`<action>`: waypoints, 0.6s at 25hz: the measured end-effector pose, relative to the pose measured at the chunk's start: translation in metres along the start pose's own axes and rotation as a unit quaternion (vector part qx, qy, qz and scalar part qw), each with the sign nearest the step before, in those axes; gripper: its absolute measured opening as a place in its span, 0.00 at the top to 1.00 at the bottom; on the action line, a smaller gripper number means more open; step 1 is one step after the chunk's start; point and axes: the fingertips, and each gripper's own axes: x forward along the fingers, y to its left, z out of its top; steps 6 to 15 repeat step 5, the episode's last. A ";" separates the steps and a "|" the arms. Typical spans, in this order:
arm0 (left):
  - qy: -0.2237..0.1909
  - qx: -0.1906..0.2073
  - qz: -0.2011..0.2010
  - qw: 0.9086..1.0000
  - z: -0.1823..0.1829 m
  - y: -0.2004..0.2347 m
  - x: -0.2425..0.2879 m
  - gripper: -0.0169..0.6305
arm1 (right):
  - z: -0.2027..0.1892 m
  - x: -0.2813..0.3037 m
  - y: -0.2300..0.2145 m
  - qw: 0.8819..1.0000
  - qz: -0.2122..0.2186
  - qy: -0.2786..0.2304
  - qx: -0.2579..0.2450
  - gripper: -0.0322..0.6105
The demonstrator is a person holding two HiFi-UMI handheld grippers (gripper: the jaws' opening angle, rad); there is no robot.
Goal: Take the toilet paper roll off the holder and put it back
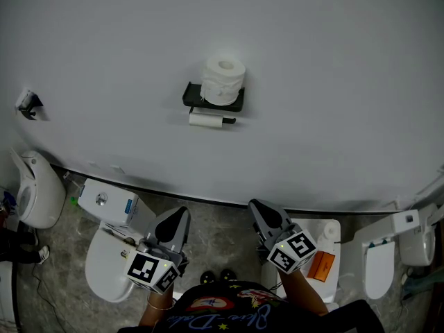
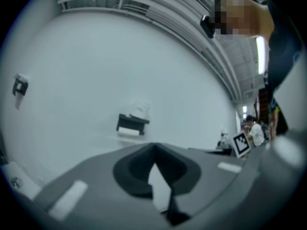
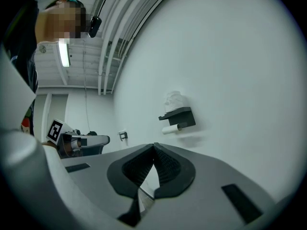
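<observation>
A black wall holder (image 1: 194,96) carries a small white toilet paper roll (image 1: 205,120) on its bar, and a larger white roll (image 1: 223,80) stands upright on its shelf. Both grippers hang low, well short of the wall. My left gripper (image 1: 182,214) is shut and holds nothing; in the left gripper view its jaws meet below the holder (image 2: 132,121). My right gripper (image 1: 257,205) is shut and holds nothing too. In the right gripper view the holder (image 3: 180,116) and the roll on its bar (image 3: 170,129) lie ahead, up and to the right.
Below the wall stand a white toilet (image 1: 111,269) with its tank (image 1: 107,203), another toilet (image 1: 378,266) at the right and a third (image 1: 35,193) at the far left. A small black fitting (image 1: 28,104) sits on the wall at the left.
</observation>
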 end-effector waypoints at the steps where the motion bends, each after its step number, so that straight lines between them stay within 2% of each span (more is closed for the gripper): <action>1: 0.000 0.000 0.000 1.000 0.000 0.000 0.000 0.98 | 0.000 0.000 0.000 1.000 0.000 0.000 -0.001 0.93; 15: 0.000 0.001 0.001 1.000 0.001 0.001 0.001 0.98 | 0.001 0.002 0.001 1.000 -0.001 0.001 -0.006 0.93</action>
